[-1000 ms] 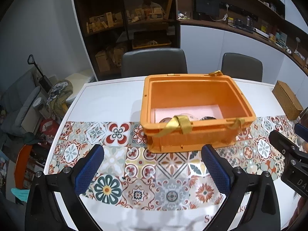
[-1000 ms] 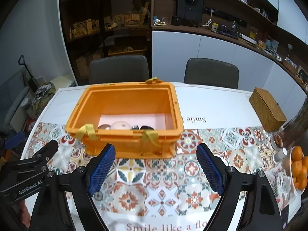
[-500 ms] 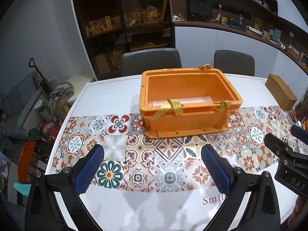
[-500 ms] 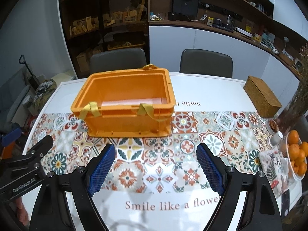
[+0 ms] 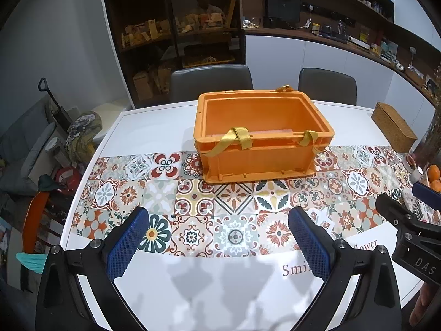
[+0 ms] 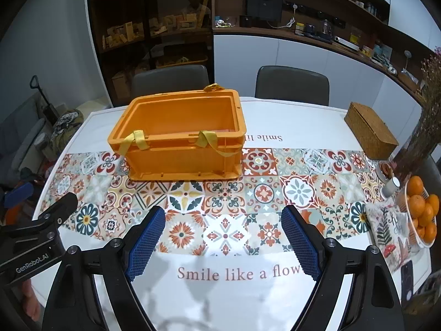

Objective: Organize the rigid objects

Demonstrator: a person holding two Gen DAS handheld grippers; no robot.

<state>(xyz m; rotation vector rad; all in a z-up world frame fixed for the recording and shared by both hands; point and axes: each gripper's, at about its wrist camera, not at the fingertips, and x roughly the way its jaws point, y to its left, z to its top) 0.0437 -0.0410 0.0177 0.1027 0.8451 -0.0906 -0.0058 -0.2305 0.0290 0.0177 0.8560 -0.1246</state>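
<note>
An orange plastic crate (image 5: 261, 149) with yellow straps stands on the tiled table runner (image 5: 193, 209); the right wrist view shows the same crate (image 6: 179, 143). Its near wall hides whatever lies inside. My left gripper (image 5: 219, 244) hovers open over the table's near edge, well short of the crate, nothing between its blue pads. My right gripper (image 6: 223, 244) is open too and empty, over the printed lettering. Each gripper shows at the edge of the other's view: the right gripper (image 5: 408, 226) and the left gripper (image 6: 41, 229).
A woven box (image 6: 369, 132) sits at the table's far right. A bowl of oranges (image 6: 421, 209), a patterned cloth (image 6: 388, 231) and a small white jar (image 6: 391, 187) crowd the right edge. Two grey chairs (image 6: 292, 85) stand behind the table, shelving beyond.
Both grippers have drawn back from the crate toward the table's near edge. The crate looks smaller and farther, and its contents have dropped out of sight. Both stay open.
</note>
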